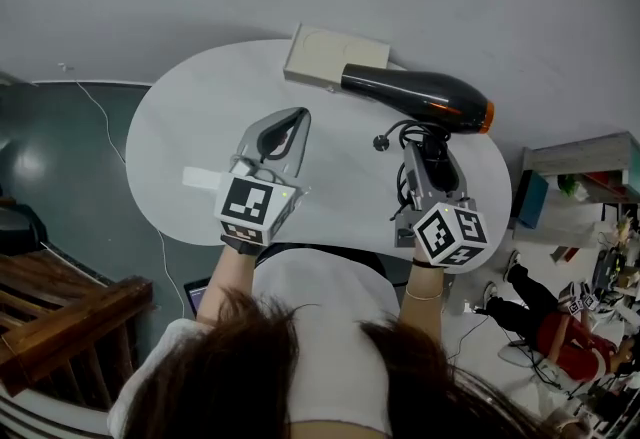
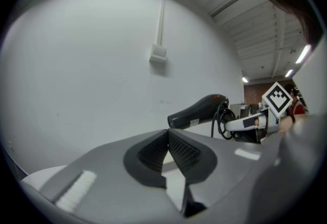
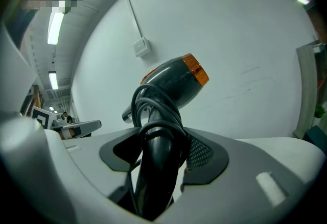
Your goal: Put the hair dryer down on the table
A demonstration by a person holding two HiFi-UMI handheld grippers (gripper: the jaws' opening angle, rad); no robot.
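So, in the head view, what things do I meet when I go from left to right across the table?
left gripper → beige box → hair dryer. The right gripper grips the hair dryer's handle just below its body in the picture, so it has no clear place in the order.

Closed left claw, with the hair dryer beyond it

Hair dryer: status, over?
Left gripper shut, empty. Right gripper clamped on hair dryer handle, not yet set down. Beige box by its nozzle.
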